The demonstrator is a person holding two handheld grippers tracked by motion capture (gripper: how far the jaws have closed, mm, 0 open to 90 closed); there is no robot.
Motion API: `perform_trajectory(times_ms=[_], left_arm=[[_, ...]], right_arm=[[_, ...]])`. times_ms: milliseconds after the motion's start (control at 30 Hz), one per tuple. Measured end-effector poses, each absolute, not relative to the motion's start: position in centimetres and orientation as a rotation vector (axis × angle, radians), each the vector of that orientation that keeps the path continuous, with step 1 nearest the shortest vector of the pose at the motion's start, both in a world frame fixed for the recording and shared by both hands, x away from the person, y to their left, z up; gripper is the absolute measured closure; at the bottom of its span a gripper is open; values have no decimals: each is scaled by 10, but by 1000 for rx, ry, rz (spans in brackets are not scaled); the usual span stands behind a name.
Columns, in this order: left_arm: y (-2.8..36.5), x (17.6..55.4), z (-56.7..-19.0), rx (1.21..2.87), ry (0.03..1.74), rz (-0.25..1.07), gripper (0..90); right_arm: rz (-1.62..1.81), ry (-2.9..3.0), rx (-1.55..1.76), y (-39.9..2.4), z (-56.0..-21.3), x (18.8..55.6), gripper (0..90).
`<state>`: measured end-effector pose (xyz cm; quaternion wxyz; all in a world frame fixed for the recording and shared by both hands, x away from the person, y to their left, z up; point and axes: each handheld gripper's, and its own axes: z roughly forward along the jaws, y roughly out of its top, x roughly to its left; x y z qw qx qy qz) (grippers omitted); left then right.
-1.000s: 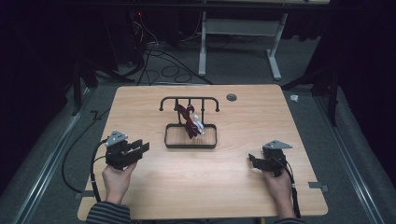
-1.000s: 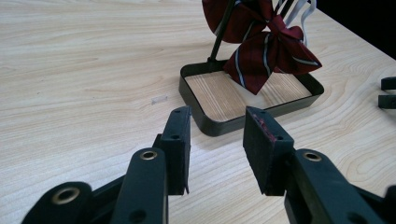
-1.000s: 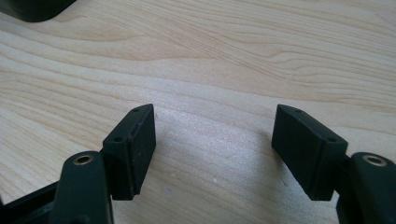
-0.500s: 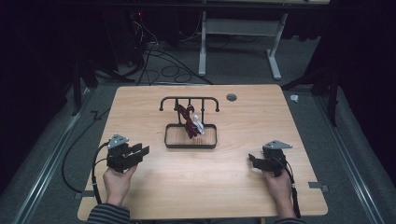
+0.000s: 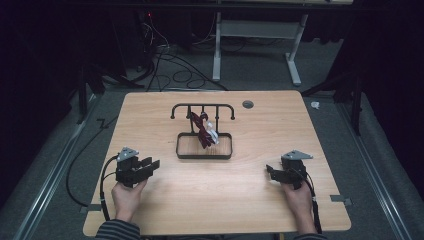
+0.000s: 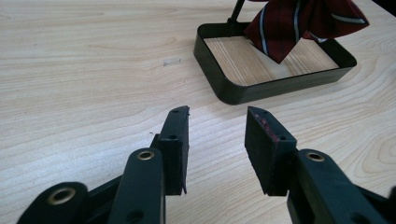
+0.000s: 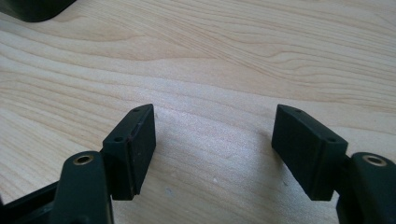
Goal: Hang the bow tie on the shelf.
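Grippers number two, each held in one hand at the near edge of the wooden table (image 5: pixel 250 200). The left gripper (image 5: pixel 150 165) is seen at the near left, its two jaws parted by a moderate gap with nothing between them; in the left gripper view (image 6: pixel 217 121) only bare wood lies between the pads. The right gripper (image 5: pixel 271 172) is held at the near right, well apart from the left one, and its two jaws are spread wider (the gap in the right gripper view (image 7: pixel 212 116) is plainly larger), again with nothing gripped.

Farther off, near the table's middle, one black tray (image 5: pixel 204 155) with a wooden floor is set, and one black rack (image 5: pixel 202 107) of hooks rises from its far side. One dark red striped cloth (image 5: pixel 201 128) is hung from the rack, its lower end dropping over the tray; a white item (image 5: pixel 212 135) is seen just beside it, too small to identify. One round grey grommet (image 5: pixel 247 104) is set near the far edge of the table. Beyond the table, cables (image 5: pixel 170 65) are strewn on the floor beside white desk legs (image 5: pixel 295 50).
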<state>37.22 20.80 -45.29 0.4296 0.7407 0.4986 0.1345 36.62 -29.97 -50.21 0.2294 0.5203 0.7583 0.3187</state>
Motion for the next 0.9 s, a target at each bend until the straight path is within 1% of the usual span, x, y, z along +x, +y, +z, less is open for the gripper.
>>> perform_trajectory(times_ms=[333,600,900], left_arm=[[207,374,-463,1875,1266,351,583],[203,377,-478,1935,1288,429,525],[198,377,-498,2014,1312,499,498]], right_arm=[[877,2087,1432,-300,-502,366,318],[877,2087,1432,-300,-502,366,317],[877,2087,1432,-300,-502,366,317]])
